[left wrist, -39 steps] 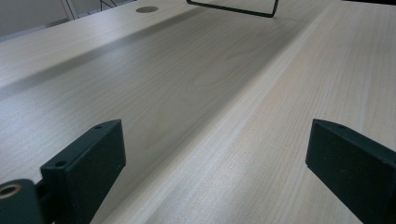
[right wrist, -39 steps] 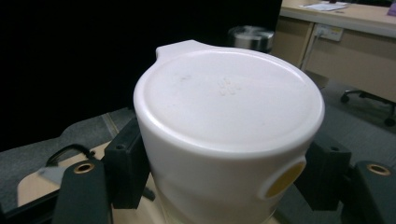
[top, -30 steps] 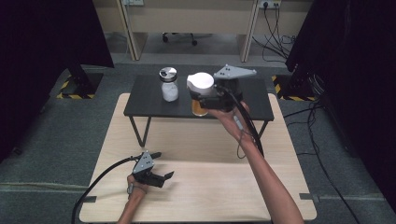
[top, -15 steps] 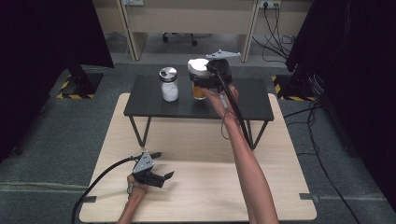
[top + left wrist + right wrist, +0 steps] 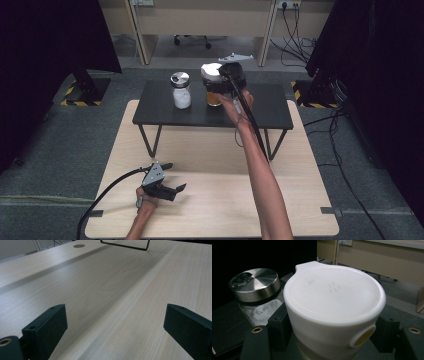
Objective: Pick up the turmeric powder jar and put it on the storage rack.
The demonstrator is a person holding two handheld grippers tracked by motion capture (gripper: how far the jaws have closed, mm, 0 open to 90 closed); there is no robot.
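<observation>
A jar (image 5: 214, 98) with amber contents and a wide white lid (image 5: 211, 70) is on the black raised table (image 5: 270, 107), right of a glass jar with a metal lid (image 5: 180, 91). My right gripper (image 5: 216, 82) is shut on the white-lidded jar, one jaw on each side just under the white lid (image 5: 332, 297). Behind it in the right gripper view is the metal-lidded jar (image 5: 254, 285). My left gripper (image 5: 175, 190) rests low on the wooden table near its front edge. In the left gripper view, my left gripper (image 5: 115, 325) is open with bare wood between the jaws.
The black raised table stands on thin wire legs (image 5: 150, 142) across the far half of the wooden table (image 5: 210, 165). A cable (image 5: 107, 192) trails off the front left from the left gripper. Dark curtains and cabinets lie beyond the table.
My right gripper carried the white-lidded jar away from me toward the back of the black table, level with the metal-lidded jar, then stayed still. The left gripper has not moved.
</observation>
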